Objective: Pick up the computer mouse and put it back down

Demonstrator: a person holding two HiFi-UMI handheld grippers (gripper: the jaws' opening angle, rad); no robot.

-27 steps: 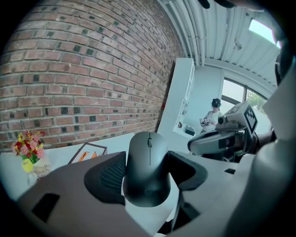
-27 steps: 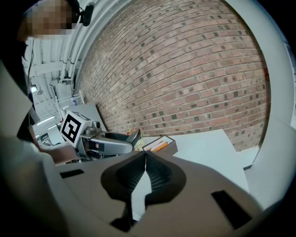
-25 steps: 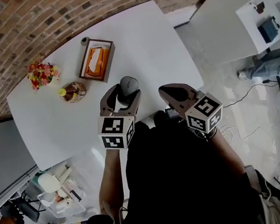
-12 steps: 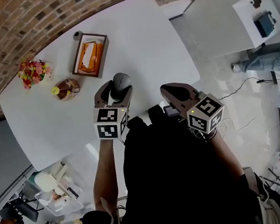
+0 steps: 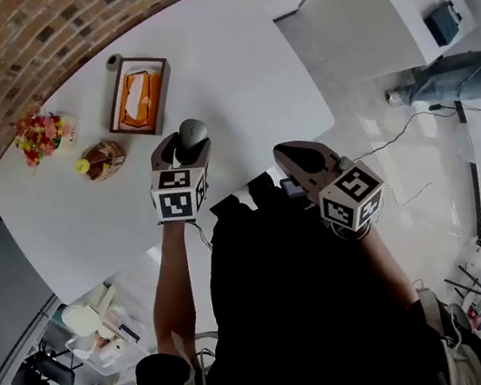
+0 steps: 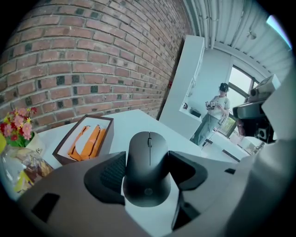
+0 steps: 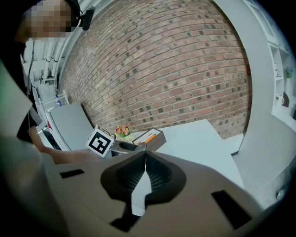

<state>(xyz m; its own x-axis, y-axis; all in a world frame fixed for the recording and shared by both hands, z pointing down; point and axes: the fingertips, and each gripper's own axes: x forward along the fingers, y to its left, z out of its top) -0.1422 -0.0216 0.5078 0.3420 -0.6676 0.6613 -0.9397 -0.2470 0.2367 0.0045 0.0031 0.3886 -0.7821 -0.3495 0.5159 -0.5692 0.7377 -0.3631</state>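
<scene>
The left gripper (image 5: pixel 180 150), near the centre of the head view, is closed on the sides of the computer mouse (image 6: pixel 148 162), which is held low over the white table (image 5: pixel 235 59). Whether its base is touching the tabletop cannot be told. The right gripper (image 7: pixel 144 169) is kept shut on nothing, right of centre and off the table's edge. The pick-up is judged done, and the set-down and release are left. A wooden tray (image 5: pixel 138 94) and flowers (image 5: pixel 39 135) are seen at upper left.

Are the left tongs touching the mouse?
Touching. The left gripper view shows both pads of the left tongs pressed on the sides of the mouse.
</scene>
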